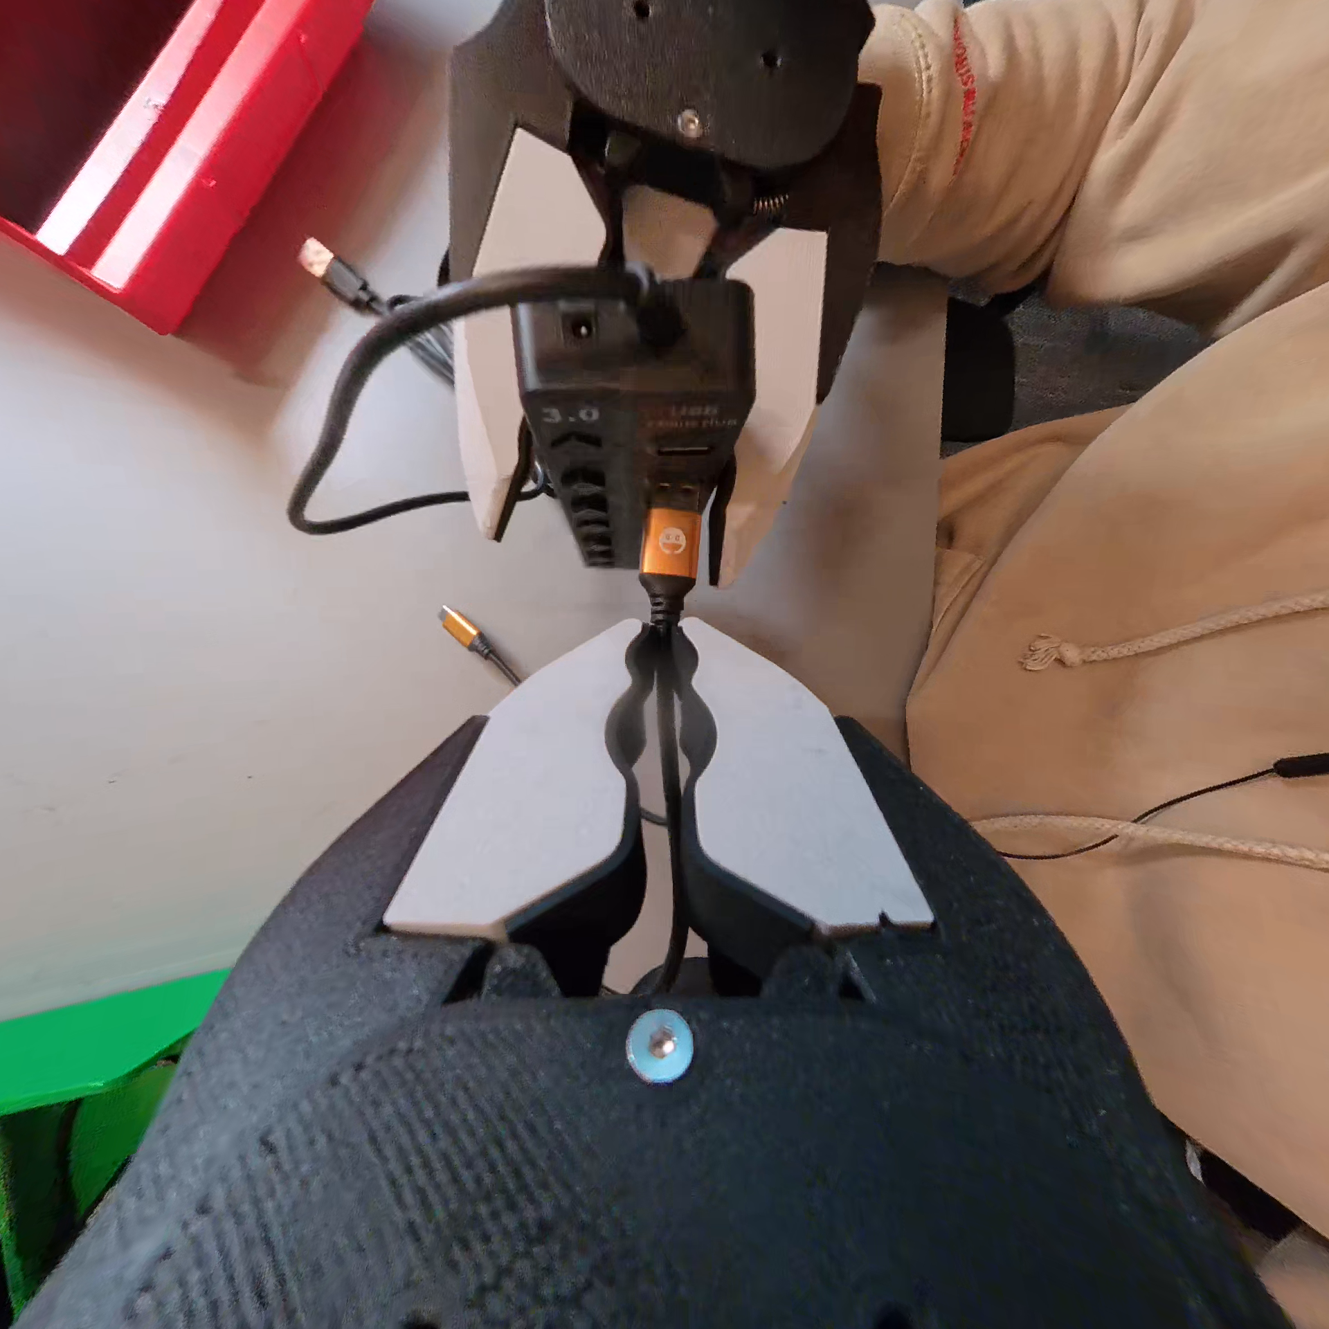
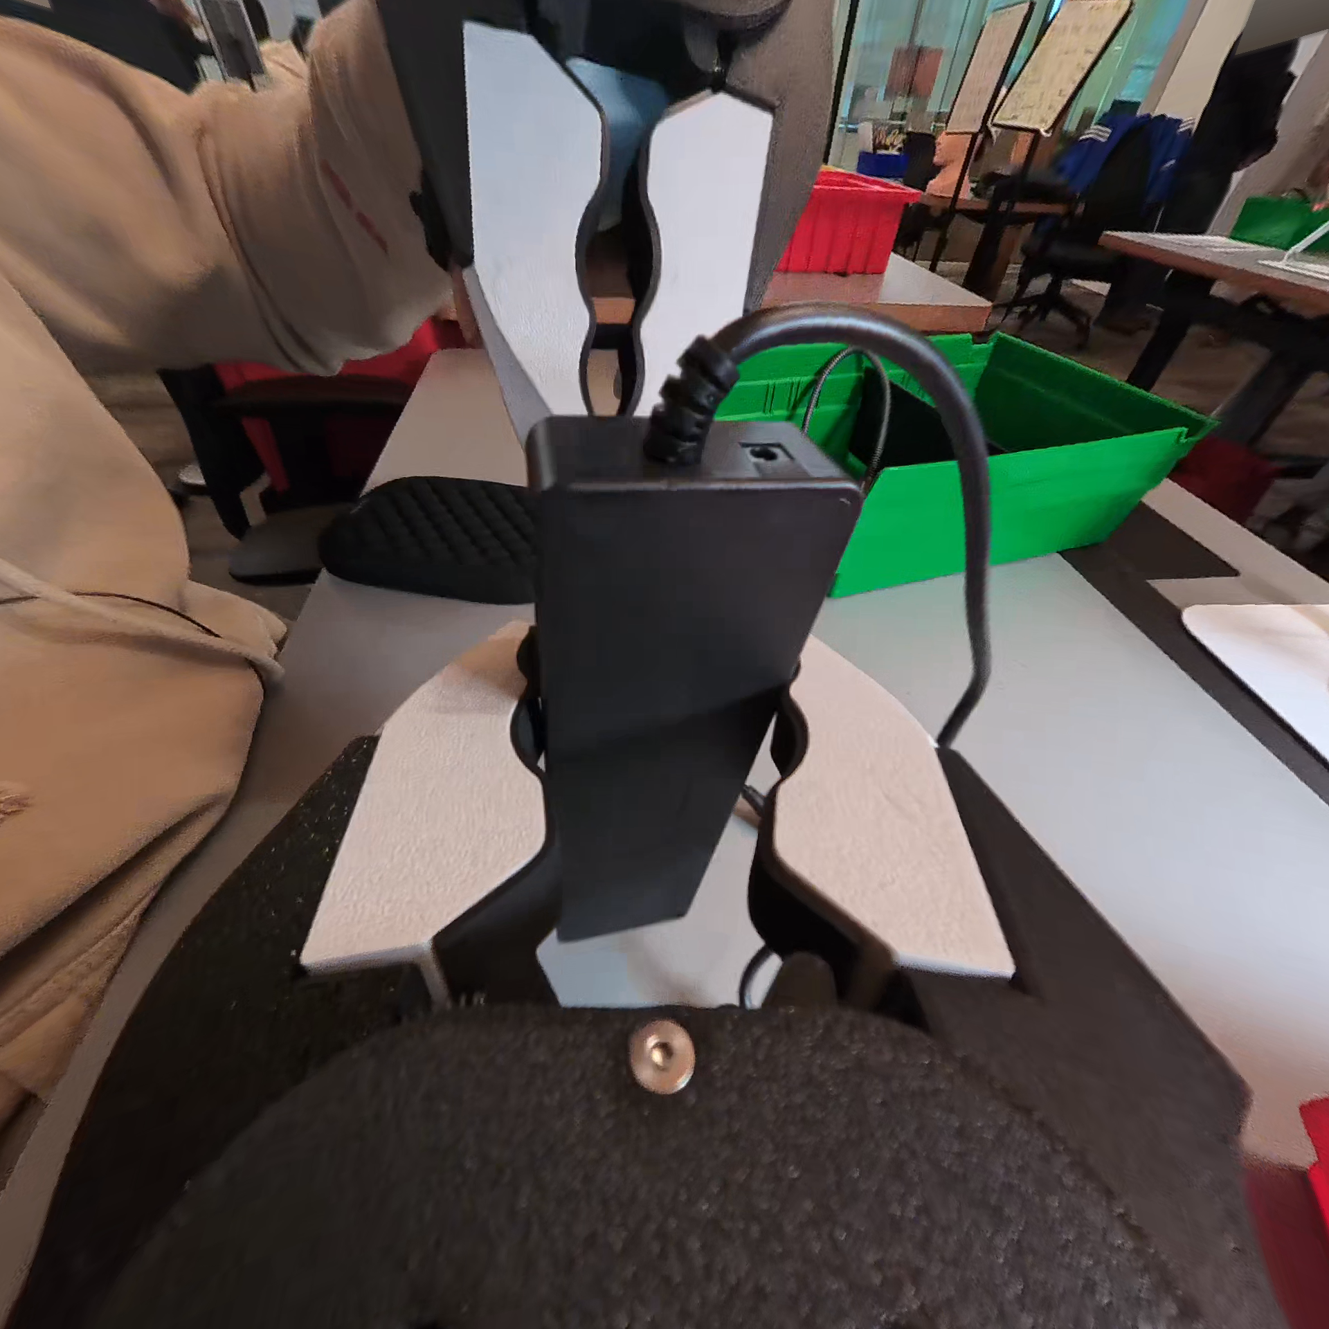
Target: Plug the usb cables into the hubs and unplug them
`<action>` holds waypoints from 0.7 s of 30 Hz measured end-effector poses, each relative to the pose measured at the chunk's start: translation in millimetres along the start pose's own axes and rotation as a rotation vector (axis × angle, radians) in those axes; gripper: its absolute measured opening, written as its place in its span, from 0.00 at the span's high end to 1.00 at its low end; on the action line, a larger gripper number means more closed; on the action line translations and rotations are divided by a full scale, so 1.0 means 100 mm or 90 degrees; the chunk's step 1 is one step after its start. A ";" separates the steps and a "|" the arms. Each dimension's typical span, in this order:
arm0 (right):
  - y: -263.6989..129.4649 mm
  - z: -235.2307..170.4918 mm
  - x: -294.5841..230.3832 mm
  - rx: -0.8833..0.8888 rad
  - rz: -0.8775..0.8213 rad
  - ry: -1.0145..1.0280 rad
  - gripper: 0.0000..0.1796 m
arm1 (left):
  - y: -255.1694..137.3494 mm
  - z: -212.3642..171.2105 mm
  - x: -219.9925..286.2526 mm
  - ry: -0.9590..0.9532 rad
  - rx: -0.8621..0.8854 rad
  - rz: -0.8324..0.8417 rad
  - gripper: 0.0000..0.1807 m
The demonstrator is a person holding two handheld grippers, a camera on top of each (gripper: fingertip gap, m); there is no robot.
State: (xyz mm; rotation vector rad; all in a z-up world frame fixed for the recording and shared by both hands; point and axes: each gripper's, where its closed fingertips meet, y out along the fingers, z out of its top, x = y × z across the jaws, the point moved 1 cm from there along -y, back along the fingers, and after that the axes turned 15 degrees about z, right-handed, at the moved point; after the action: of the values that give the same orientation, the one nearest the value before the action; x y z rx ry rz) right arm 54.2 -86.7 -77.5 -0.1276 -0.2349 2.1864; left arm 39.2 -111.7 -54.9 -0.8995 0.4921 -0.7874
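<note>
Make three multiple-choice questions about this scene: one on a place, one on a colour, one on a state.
1. Where is the black rectangular USB hub?
A. between the right gripper's fingers
B. inside the green plastic bin
C. flat on the table

2. What colour is the metal shell of the USB plug at the hub?
A. blue
B. orange
C. white

3. How is the left gripper?
A. wide open
B. shut on the plug's thin black cable
C. shut on the hub

Answers: A, the fingers clamp its sides; B, the shell is orange; B, the tips meet around the cable.
</note>
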 end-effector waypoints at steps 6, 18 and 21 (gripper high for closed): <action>-0.03 0.07 0.01 0.026 -0.018 -0.011 0.66 | -0.06 0.07 0.02 -0.007 0.051 0.000 0.98; 0.00 0.19 0.00 0.068 -0.043 -0.011 0.66 | -0.13 0.12 0.08 -0.027 0.152 0.019 0.98; -0.01 0.27 0.00 0.080 -0.043 -0.016 0.66 | -0.22 0.16 0.07 -0.033 0.218 0.017 0.98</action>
State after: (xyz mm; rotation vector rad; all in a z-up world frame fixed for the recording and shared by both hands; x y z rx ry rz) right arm 50.7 -89.1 -51.3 -0.0208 -0.1145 2.1307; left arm 46.0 -117.3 -28.1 -0.5925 0.3099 -0.7923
